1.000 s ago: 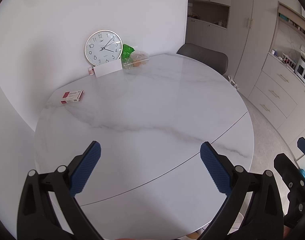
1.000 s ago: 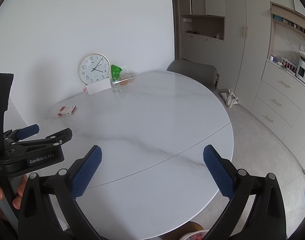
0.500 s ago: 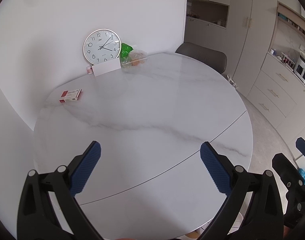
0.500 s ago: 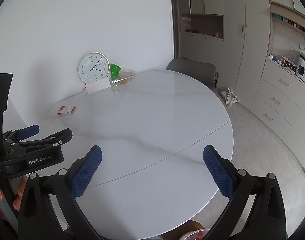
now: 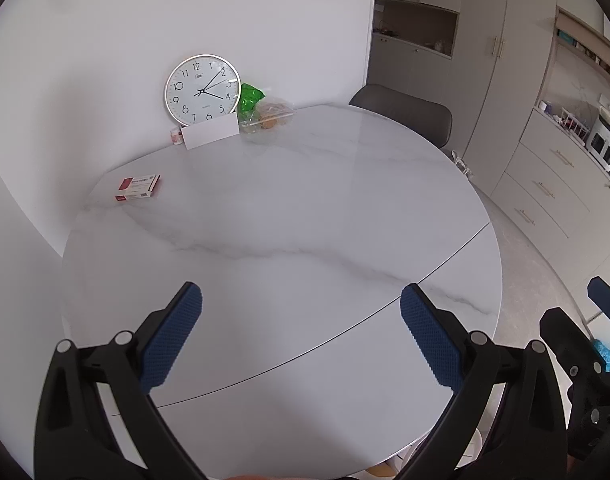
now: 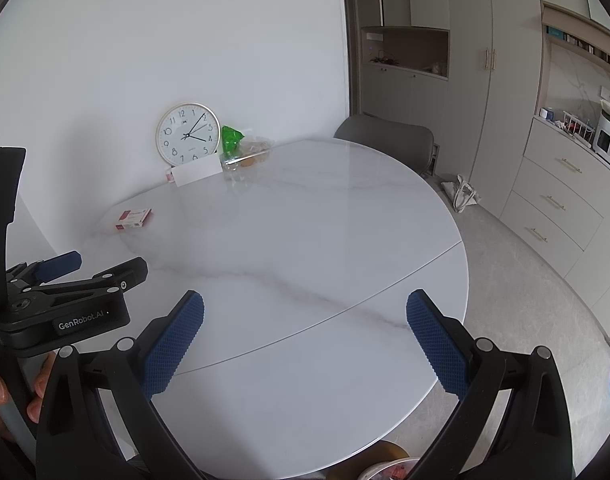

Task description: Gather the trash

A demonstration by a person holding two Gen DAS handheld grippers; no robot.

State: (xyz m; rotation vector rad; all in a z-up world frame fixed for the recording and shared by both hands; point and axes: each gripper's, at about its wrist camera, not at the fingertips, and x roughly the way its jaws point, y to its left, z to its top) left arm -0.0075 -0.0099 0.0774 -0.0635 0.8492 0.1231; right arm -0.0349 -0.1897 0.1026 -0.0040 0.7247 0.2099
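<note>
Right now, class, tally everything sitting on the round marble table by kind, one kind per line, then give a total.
Wall clock: 1
White card: 1
Small red-and-white bottle: 1
Red-and-white box: 1
Green bag: 1
Clear plastic packaging with food inside: 1 cluster; separate pieces cannot be told
Total: 6

The round white marble-look counter (image 5: 305, 200) is showing a smooth, glossy face with grey veins, mirroring the wall. The left tool (image 5: 301, 336) and right tool (image 6: 305, 340) are wearing matt black plastic arms and blue rubbery pads (image 5: 173, 340) with a fine knobbed texture. The small red-and-white cardboard box (image 5: 137, 187) is looking matt. The crumpled green plastic bag (image 5: 249, 98) is gleaming beside the metal-rimmed round clock (image 5: 203, 90).
</note>
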